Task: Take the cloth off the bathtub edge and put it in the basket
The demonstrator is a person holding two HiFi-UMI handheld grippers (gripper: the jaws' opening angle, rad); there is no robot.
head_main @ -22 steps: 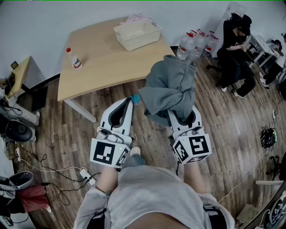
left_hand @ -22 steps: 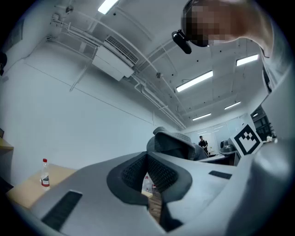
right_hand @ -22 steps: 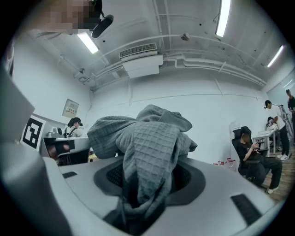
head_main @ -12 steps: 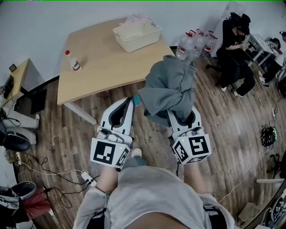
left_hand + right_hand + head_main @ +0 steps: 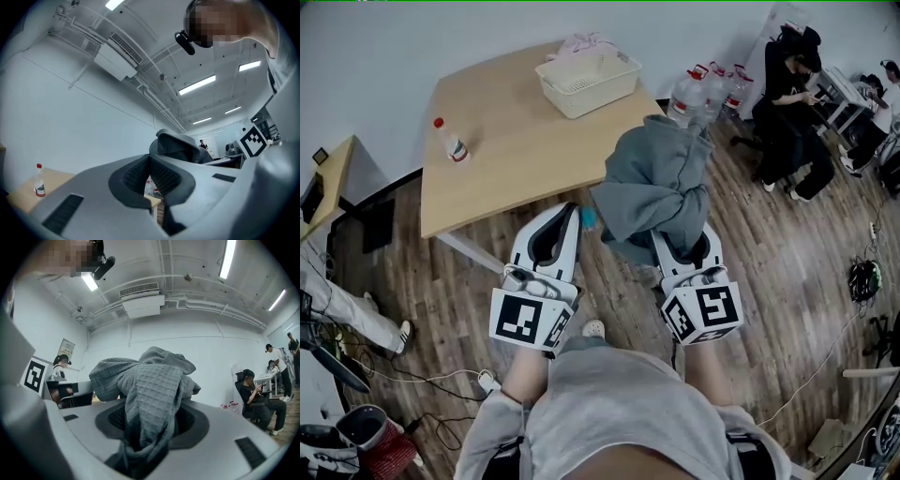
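Office-type room: white wall, wood plank floor (image 5: 787, 244), strip lights and an air-con unit overhead.

Light wood desk (image 5: 516, 141) against the wall, ahead of the person wearing the rig.

Another person (image 5: 792, 103) in dark clothes sits off to the right, well clear of the desk.

Grey waffle-weave cloth (image 5: 656, 192): bunched up, in the air over the floor just off the desk's near right corner. It isn't touching the desk.

Right gripper (image 5: 151, 417): jaws clamped on the cloth. A thick wad sits between the pads, so they stand fairly wide. The rest of the cloth piles above the jaws and droops over the front of the gripper.

Left gripper (image 5: 150, 160): just beside the right one, on the desk side. Jaws drawn together at the tips, nothing between them. It's next to the cloth; can't tell if it touches.

White slatted basket (image 5: 589, 80): at the desk's far right edge, near the wall, well apart from the cloth. Looks empty from above.

Something pink (image 5: 586, 42) lies right behind the basket.

A cluster of large water jugs (image 5: 703, 89) with red caps stands on the floor past the desk's right end.

Small red-capped bottle (image 5: 450, 141): upright on the left part of the desk.

Cables (image 5: 412, 361) trail on the floor at lower left.
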